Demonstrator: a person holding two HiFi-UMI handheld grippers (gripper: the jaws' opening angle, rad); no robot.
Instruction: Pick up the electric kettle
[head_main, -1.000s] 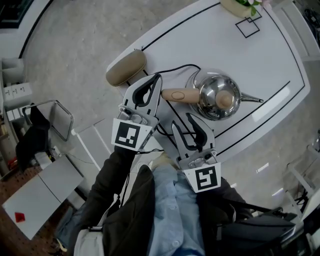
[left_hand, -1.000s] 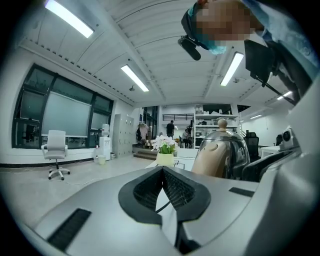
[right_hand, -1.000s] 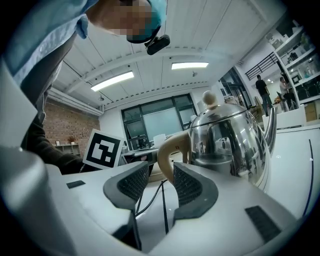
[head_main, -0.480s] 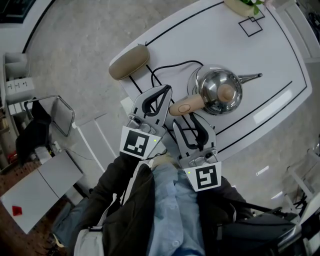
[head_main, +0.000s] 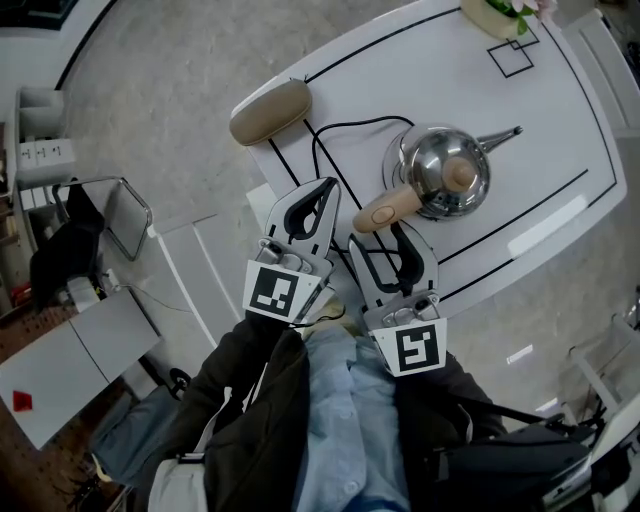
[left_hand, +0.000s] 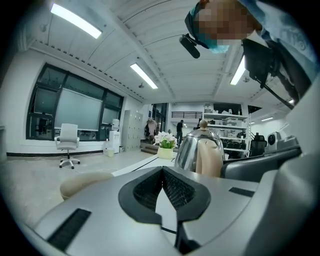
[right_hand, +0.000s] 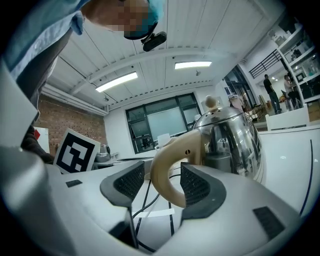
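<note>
Two claws, one counts. Kettle stands on the white bench, beige handle pointing back at the person. Right claw is nearer: lined up along the handle's long axis, jaws apart, have just been opening, handle end between them, not pinched. Left claw is closed on nothing, just left of the handle, off-axis. Judgement: right one slides further along the handle, then clamps.

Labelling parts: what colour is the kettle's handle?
The handle is beige, clearest in the right gripper view.
</note>
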